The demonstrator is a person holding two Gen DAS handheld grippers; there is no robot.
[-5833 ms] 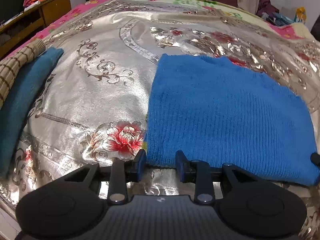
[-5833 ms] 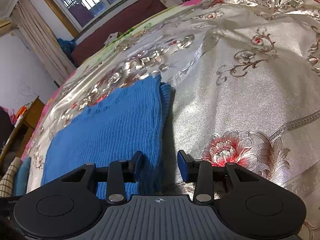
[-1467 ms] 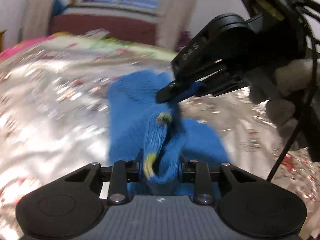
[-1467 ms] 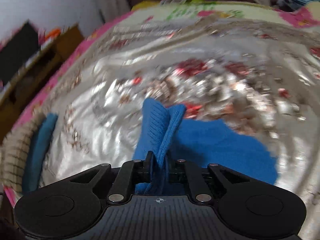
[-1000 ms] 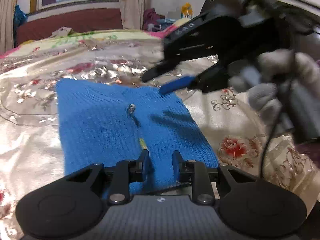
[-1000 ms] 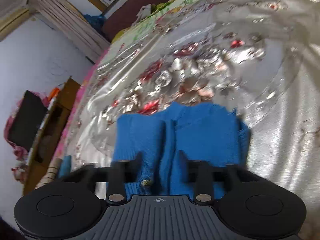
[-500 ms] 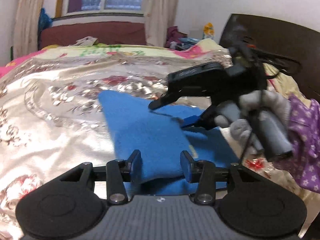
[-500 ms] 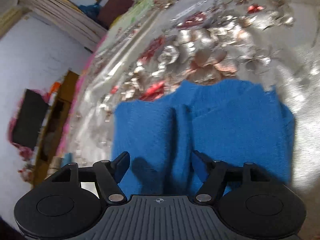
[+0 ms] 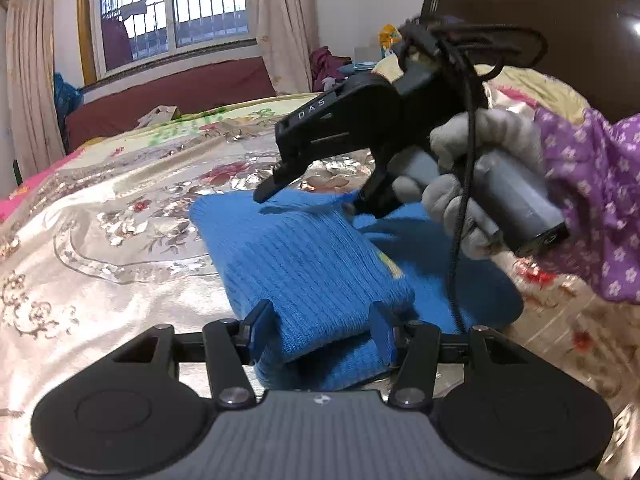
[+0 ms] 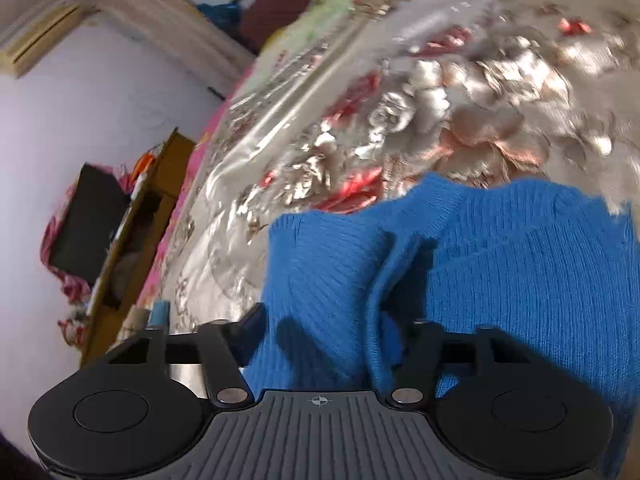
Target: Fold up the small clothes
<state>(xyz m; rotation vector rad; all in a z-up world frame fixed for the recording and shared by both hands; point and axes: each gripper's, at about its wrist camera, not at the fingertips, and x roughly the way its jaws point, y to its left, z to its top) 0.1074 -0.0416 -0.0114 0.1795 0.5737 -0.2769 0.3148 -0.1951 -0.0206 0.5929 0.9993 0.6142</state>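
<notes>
- Sweater (image 9: 312, 264), blue ribbed knit, lies folded on the shiny floral bedspread (image 9: 100, 240), filling the centre and lower middle of the left wrist view.
- Folded near edge of the sweater sits between the fingers of the left gripper (image 9: 322, 326) at the bottom centre; the jaws stand wide apart, one to each side of the cloth and not pinching it.
- A small yellow mark shows at the right edge of the top fold, right of centre.
- The right gripper (image 9: 308, 200) enters from the upper right of the left wrist view, held by a hand in a pale glove (image 9: 468, 184) with a purple flowered sleeve (image 9: 592, 200) behind it.
- Its jaws are spread wide above the far part of the sweater; one dark finger casts a shadow on the knit.
- In the right wrist view the same sweater (image 10: 500, 280) fills the lower right, with a raised crease running down the middle toward the right gripper (image 10: 324, 332), whose jaws are open with the knit between them.
- A wooden cabinet (image 10: 140, 240) stands at the left edge of that view, and a barred window (image 9: 172, 4) with curtains sits at the upper left of the left wrist view.
</notes>
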